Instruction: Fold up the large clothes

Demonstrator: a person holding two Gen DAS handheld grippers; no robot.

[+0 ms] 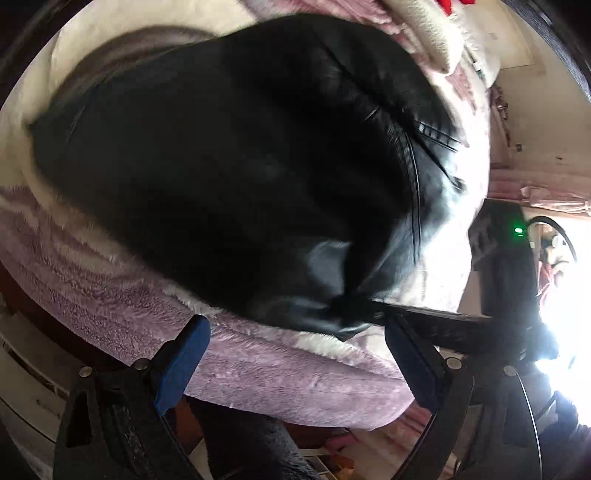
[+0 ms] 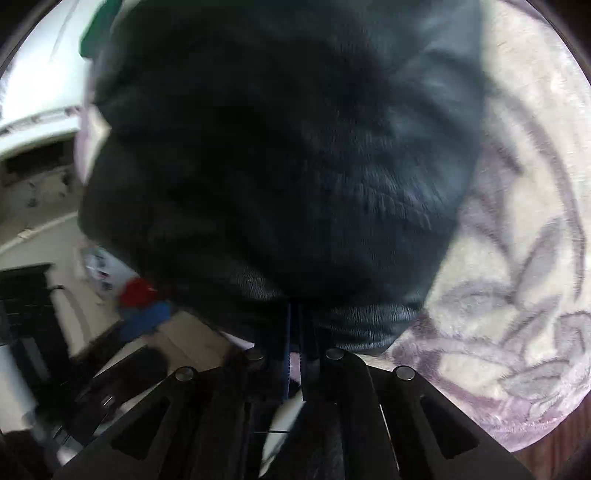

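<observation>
A large black leather-like garment (image 1: pixel 229 170) lies bunched on a fluffy lilac and cream blanket (image 1: pixel 110 288). My left gripper (image 1: pixel 295 354) is open and empty, its blue pads (image 1: pixel 181 365) spread wide just short of the garment's near edge. In the left wrist view my right gripper (image 1: pixel 369 314) reaches in from the right and pinches the garment's lower edge. In the right wrist view the right gripper (image 2: pixel 294 314) is shut on a fold of the garment (image 2: pixel 295 166), which fills most of the frame and hides the fingertips.
The blanket (image 2: pixel 517 277) with a leaf pattern covers the bed and hangs over its near edge. A cream and pink pile (image 1: pixel 436 33) lies at the far side. A red and blue object (image 2: pixel 142 306) sits at the left. A bright window (image 1: pixel 565 295) glares at the right.
</observation>
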